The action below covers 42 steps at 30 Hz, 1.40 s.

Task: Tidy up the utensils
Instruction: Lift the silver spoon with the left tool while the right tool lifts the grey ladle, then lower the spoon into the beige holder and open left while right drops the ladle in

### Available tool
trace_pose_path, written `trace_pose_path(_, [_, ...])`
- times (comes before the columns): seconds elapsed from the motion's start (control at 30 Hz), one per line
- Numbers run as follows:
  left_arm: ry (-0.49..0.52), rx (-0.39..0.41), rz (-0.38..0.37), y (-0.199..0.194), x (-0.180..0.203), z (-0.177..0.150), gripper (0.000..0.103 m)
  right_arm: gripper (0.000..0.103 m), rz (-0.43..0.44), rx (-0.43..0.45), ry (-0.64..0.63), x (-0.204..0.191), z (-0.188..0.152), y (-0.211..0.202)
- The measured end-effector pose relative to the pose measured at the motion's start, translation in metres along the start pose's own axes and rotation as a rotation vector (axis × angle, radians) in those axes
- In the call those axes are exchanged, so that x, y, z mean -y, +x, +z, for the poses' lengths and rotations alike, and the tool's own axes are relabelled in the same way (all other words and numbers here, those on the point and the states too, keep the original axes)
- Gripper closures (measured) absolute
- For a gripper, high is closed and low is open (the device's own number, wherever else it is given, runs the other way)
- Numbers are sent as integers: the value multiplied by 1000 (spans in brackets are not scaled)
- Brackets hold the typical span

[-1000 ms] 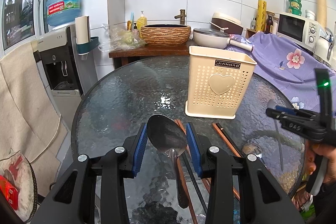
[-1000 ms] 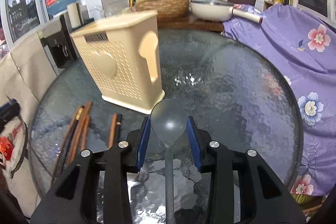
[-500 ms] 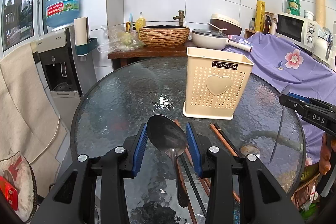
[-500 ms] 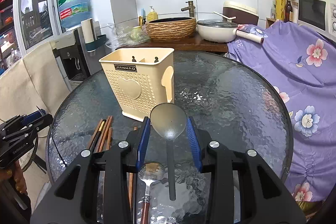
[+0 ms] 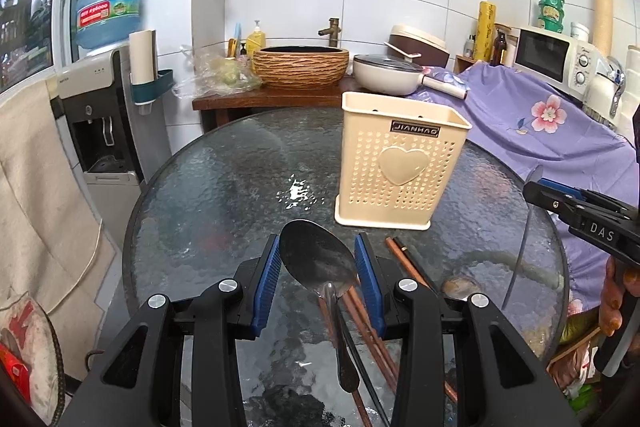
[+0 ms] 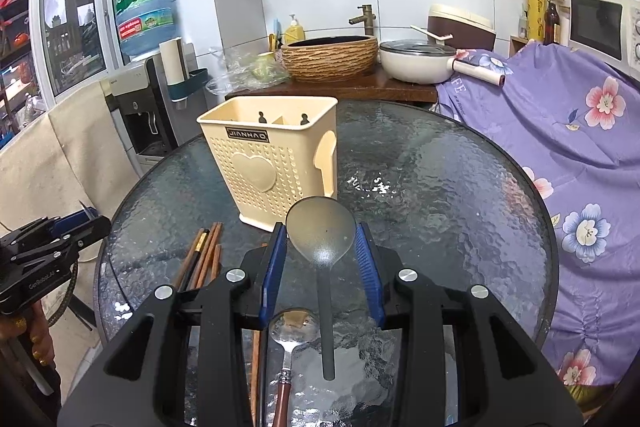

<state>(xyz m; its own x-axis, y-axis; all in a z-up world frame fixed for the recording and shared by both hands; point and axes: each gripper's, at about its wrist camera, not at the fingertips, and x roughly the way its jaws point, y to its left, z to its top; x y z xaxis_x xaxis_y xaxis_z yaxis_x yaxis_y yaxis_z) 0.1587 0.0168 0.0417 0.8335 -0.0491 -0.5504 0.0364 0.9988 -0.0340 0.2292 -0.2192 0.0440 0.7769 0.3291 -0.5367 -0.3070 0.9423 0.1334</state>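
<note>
My left gripper [image 5: 317,267] is shut on a dark metal spoon [image 5: 318,261], bowl up, handle hanging down above the glass table [image 5: 224,187]. My right gripper [image 6: 321,249] is shut on a grey matte spoon [image 6: 320,229], also lifted off the table. The cream perforated utensil holder [image 5: 400,171] stands upright ahead; in the right wrist view the holder [image 6: 272,155] shows two compartments, with nothing seen in them. Brown chopsticks [image 6: 202,259] and a wood-handled spoon [image 6: 290,327] lie on the glass below. The right gripper also shows in the left wrist view [image 5: 532,187].
A purple flowered cloth [image 6: 560,131] covers something at the table's right edge. A counter with a woven basin [image 5: 300,65] and a white pan [image 5: 386,75] stands behind. A water dispenser [image 5: 108,87] stands at the left.
Both grippers have risen and pulled back from the holder with their spoons. The right gripper has tilted up, so the holder's open top shows.
</note>
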Motion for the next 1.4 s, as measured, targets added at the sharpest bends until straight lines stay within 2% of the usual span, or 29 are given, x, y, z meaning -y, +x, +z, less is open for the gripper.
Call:
trace_pose_path(0.23, [13,17,-26,-1,2,16,66,67,34,15,-8,-7,12,-11])
trace_pose_path(0.37, [28,51,-34,-4,6,34,66,67,66,43,-4,-11,26,-17])
trace_pose_path(0.5, [29,108,-49,-6,12,67,66,67,69,91,-23,-20,52,-21])
trace_pose_path(0.7, [-2,203,-50,-5,19,129,66,67,90,179,-20,-30,108,-24])
trace_pose_path(0.83, [-70,261,-18,10,17,167,66,67,67,244,-7,-32,147,-17])
trace_pose_path(0.97, [-155,272,5,36,11,191,66,67,22,296,-8,-34,175,-1])
trace_pose_path(1.13, [-192,260,28,66,10,195,66,67,-32,310,-22,-33,178,26])
trace_pose_path(1.4, [-187,204,5,90,8,170,66,67,-33,233,1,-19,146,65])
